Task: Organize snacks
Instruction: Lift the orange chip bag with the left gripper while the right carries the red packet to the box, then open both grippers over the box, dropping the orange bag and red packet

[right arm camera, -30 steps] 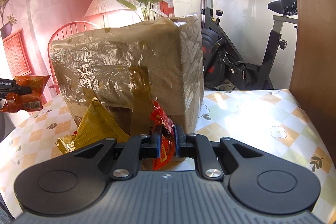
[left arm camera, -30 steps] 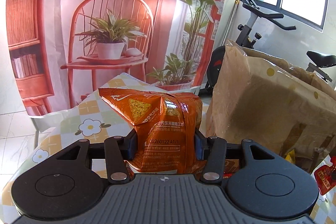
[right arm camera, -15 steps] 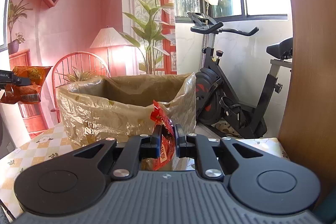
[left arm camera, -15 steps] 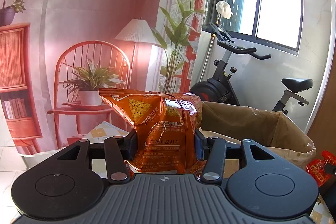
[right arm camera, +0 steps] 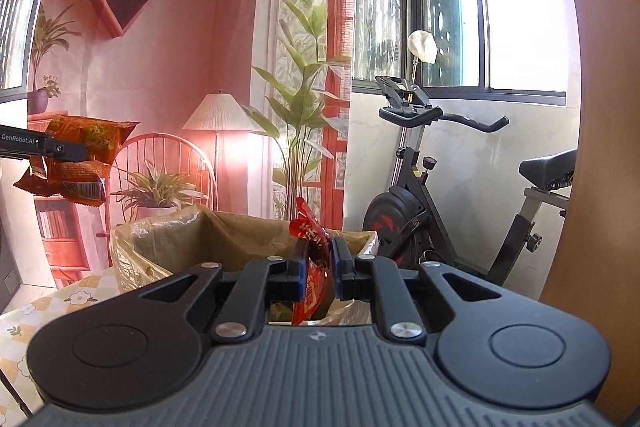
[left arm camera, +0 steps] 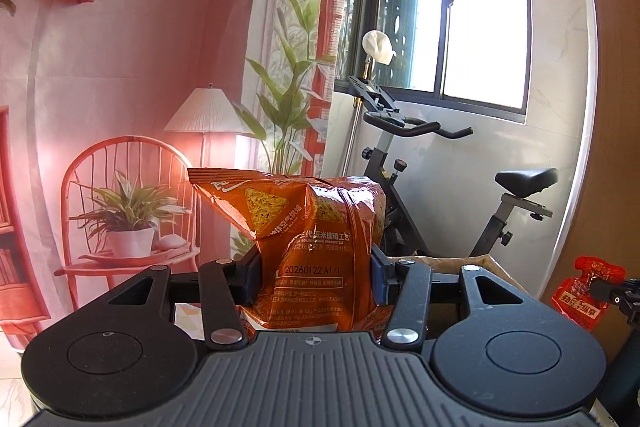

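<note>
Both hand-held grippers have lifted up: the left hand-held gripper (left arm camera: 316,281) squeezes the orange chip bag (left arm camera: 308,227), the right hand-held gripper (right arm camera: 320,267) pinches the red packet (right arm camera: 314,251), just above the open brown bag (right arm camera: 224,231) ahead.

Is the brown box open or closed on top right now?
Open: the right wrist view looks over the brown box's plastic-lined rim onto its inner walls; no flap or lid covers it.

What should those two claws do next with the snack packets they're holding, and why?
Probably carry both forward over the open lined box and lower them in. The left gripper is clamped on an orange chip bag, the right gripper on a small red packet, and both hang in the air above the box's rim, not yet over its opening.
</note>
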Tool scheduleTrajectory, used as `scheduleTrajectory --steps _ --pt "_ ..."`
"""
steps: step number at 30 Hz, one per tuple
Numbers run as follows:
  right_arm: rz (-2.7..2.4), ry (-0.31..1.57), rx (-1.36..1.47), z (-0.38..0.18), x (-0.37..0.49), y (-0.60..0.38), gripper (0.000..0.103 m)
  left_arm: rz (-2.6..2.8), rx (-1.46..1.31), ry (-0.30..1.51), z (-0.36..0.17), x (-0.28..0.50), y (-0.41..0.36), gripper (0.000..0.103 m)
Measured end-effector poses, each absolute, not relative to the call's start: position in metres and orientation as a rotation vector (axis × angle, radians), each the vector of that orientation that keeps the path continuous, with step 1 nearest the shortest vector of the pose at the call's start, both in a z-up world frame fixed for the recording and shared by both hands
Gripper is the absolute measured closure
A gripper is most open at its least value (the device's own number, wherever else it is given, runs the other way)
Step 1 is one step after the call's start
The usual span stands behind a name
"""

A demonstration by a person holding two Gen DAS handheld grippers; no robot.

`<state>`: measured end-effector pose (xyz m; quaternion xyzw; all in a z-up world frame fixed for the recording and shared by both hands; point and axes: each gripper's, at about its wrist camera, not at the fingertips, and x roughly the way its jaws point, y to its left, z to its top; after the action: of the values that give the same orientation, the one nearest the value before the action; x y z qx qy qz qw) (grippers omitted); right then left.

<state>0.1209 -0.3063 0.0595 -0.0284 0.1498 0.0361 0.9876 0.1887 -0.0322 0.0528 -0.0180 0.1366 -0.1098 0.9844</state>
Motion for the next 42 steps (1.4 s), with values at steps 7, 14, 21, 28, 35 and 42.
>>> scheduleTrajectory --steps 7,14,21,28,35,42 --pt "0.108 0.289 -0.06 0.072 0.16 -0.298 0.09 -0.265 -0.019 0.299 0.051 0.213 -0.053 0.05" --pt "0.108 0.376 -0.006 0.051 0.213 -0.291 0.09 -0.293 0.027 0.369 0.038 0.252 -0.078 0.049" --pt "0.072 0.47 0.046 0.02 0.244 -0.292 0.09 -0.28 0.121 0.473 0.008 0.291 -0.104 0.049" --pt "0.038 0.516 0.045 0.011 0.254 -0.292 0.083 -0.356 0.119 0.587 -0.015 0.316 -0.112 0.036" --pt "0.062 0.477 0.019 0.021 0.234 -0.29 0.064 -0.332 0.069 0.556 -0.006 0.301 -0.085 0.032" --pt "0.128 0.458 0.032 0.023 0.193 -0.288 0.052 -0.282 0.079 0.527 0.014 0.257 -0.045 0.029"
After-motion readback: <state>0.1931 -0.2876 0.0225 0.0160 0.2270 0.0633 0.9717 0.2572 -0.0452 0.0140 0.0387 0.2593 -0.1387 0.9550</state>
